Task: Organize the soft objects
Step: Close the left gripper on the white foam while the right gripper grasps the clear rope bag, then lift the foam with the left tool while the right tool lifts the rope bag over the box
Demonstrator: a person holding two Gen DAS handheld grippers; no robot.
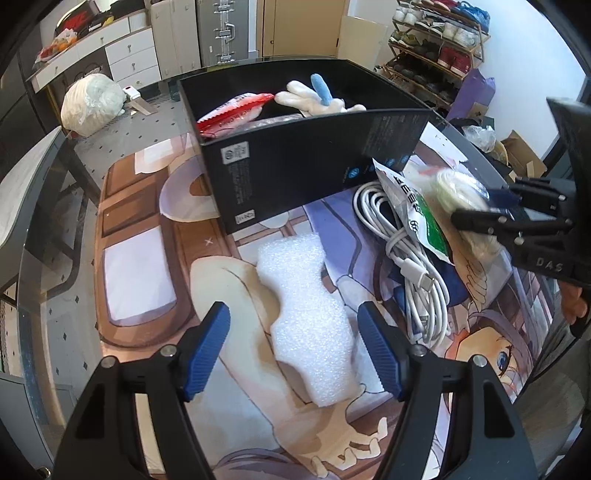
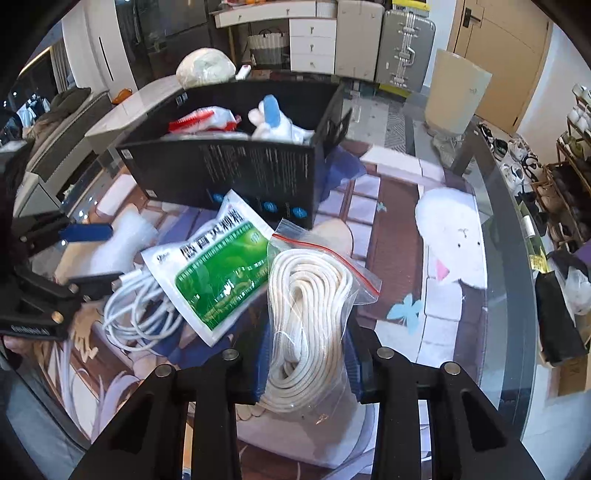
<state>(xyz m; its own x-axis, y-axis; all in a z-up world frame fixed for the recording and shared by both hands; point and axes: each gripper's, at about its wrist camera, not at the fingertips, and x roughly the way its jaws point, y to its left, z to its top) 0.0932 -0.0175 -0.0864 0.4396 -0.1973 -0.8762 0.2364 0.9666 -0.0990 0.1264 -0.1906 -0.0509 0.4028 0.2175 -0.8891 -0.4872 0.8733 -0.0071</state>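
The black box (image 1: 295, 162) stands mid-table, well in from the curved glass edge (image 2: 517, 236); printed mat lies bare to its right. The right gripper (image 2: 306, 373) pinches a bagged coil of cream rope (image 2: 310, 317), long axis running toward the box. The left gripper (image 1: 295, 350) stands open astride a white foam piece (image 1: 306, 325), not touching.

I'm in a home, entry or living area: wooden shoe rack full of sneakers (image 1: 436, 48), white drawer cabinet (image 2: 312, 35), silver ribbed suitcase (image 2: 405, 48), beige interior door (image 2: 498, 40), glass-topped table over an anime-print mat (image 2: 506, 206).
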